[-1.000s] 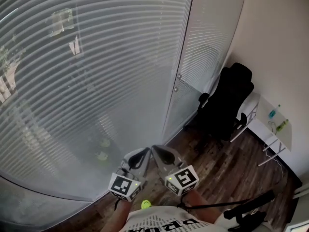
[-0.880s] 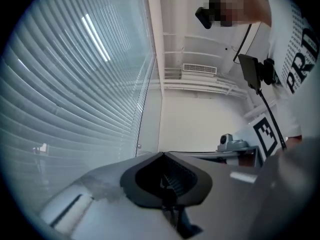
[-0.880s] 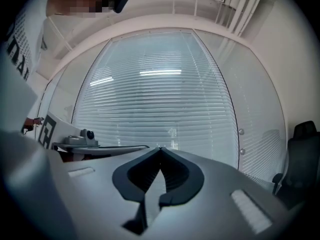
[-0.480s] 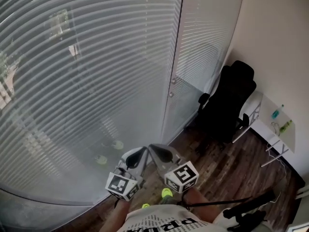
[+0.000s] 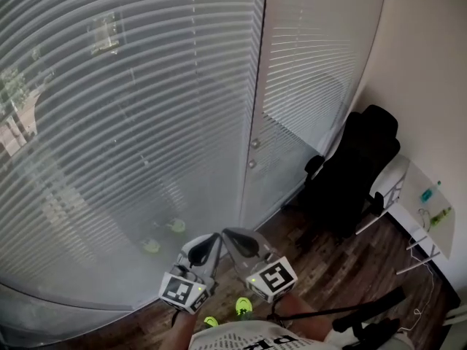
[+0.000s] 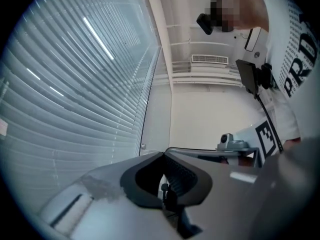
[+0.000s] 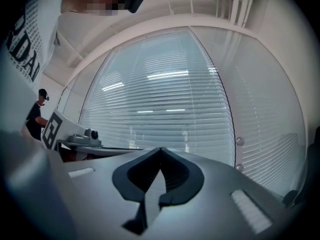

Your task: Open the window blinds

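The window blinds (image 5: 131, 122) cover a wide pane at the left, their white slats lying close together with the outside showing faintly through. A narrower blind (image 5: 321, 64) hangs right of the white frame post (image 5: 255, 108). Both grippers are low in the head view, side by side, pointing level at the window near the post. My left gripper (image 5: 215, 237) is shut with nothing in it, as the left gripper view (image 6: 164, 153) shows. My right gripper (image 5: 225, 232) is also shut and empty (image 7: 161, 148). Neither touches the blinds.
Two small knobs (image 5: 253, 154) sit on the frame post. A black office chair (image 5: 357, 173) stands at the right by a white desk (image 5: 430, 210) with bottles. A black tripod (image 5: 372, 319) lies on the wooden floor (image 5: 328, 268) at the lower right. The person's green shoes (image 5: 244, 306) show below.
The person has stepped along the window with both grippers together. The frame post now stands more directly ahead of them, and the chair sits further right. Both grippers stayed shut.
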